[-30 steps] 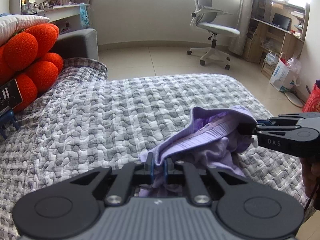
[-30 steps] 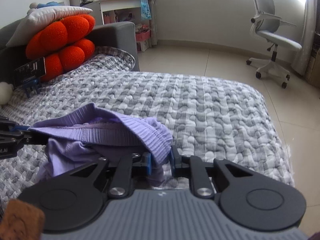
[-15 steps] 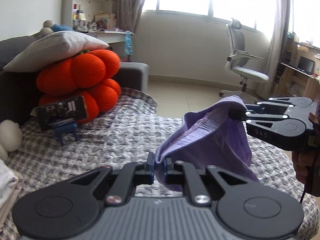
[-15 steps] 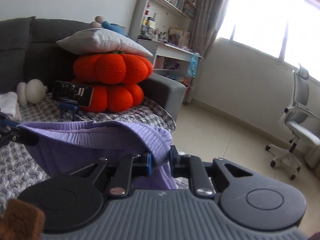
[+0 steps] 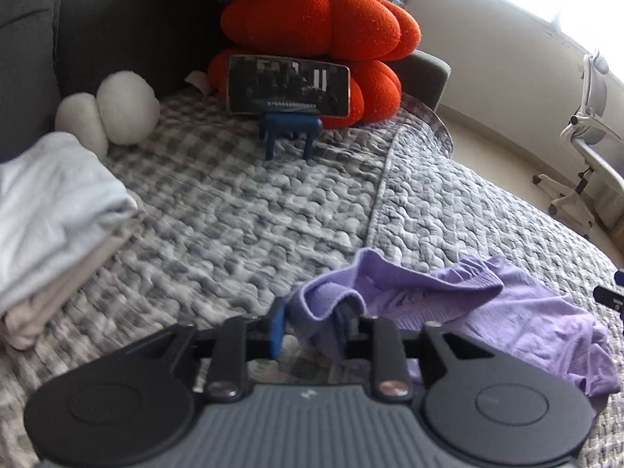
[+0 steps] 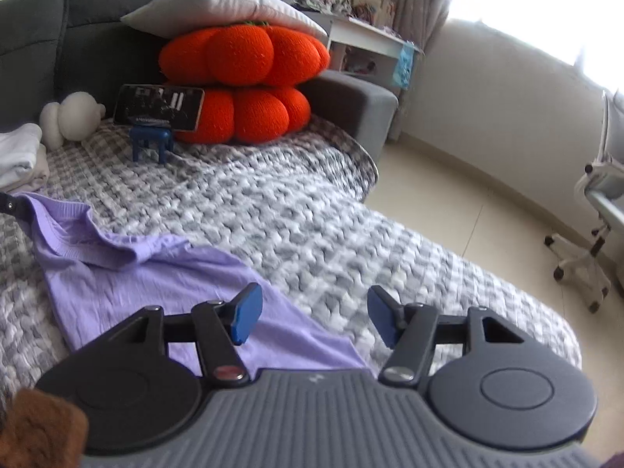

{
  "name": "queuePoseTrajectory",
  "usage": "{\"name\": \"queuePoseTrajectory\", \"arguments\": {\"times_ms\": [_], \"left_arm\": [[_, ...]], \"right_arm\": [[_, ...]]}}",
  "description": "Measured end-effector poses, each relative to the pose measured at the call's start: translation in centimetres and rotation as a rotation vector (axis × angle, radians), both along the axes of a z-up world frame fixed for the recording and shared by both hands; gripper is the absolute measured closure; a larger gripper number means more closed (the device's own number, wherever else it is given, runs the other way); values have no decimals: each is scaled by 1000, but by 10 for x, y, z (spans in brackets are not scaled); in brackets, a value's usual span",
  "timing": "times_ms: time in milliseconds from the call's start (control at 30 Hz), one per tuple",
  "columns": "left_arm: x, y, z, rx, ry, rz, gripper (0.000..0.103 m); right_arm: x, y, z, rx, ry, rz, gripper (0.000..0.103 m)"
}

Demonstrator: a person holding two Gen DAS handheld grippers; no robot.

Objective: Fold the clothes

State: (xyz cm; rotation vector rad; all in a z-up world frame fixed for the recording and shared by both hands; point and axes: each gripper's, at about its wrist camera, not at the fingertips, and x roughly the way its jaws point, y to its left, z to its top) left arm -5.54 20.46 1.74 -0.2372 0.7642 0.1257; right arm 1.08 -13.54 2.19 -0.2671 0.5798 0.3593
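Left tool [image 5: 310,325]: jaws opening; the ribbed hem of the purple knit top [image 5: 487,312] lies draped between them, over the right finger, not clamped. Right tool [image 6: 314,318]: jaws opening and wide apart, nothing between them; the left pad hangs above the garment's edge, the right pad above bare quilt.

Purple knit top: lying on the grey-and-white checked quilt [image 5: 234,234] of the bed, spread loosely and rumpled. In the right wrist view it [image 6: 148,277] stretches from under the right tool to the left edge of the frame, where a dark tip of the left tool just shows.

Left of the garment, near the quilt's edge: stack of folded pale clothes [image 5: 46,218], white on top, beige beneath. Blurred.

Further back: phone [image 5: 288,85] in landscape on a small blue chair-shaped stand [image 5: 290,132]. Just behind it, two stacked orange pumpkin cushions [image 5: 323,27], with a grey-white pillow [image 6: 222,7] resting on them. White plush toy [image 5: 109,113] to the left, against the dark grey headboard [image 5: 97,19].

Far right, on the tiled floor: office chair [image 6: 596,210].
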Motion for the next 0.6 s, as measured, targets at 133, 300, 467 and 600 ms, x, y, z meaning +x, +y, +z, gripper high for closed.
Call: {"name": "queuePoseTrajectory", "arguments": {"times_ms": [133, 300, 467, 600], "left_arm": [[1, -18, -5, 22, -23, -50, 44], [7, -36, 1, 78, -64, -92, 35], [17, -59, 10, 142, -92, -191, 20], [28, -64, 16, 197, -80, -225, 9]], "right_arm": [[-13, -41, -9, 103, 93, -45, 35], [-26, -72, -22, 166, 162, -73, 34], [-33, -86, -40, 207, 224, -70, 33], [-30, -81, -47, 213, 237, -68, 33]]}}
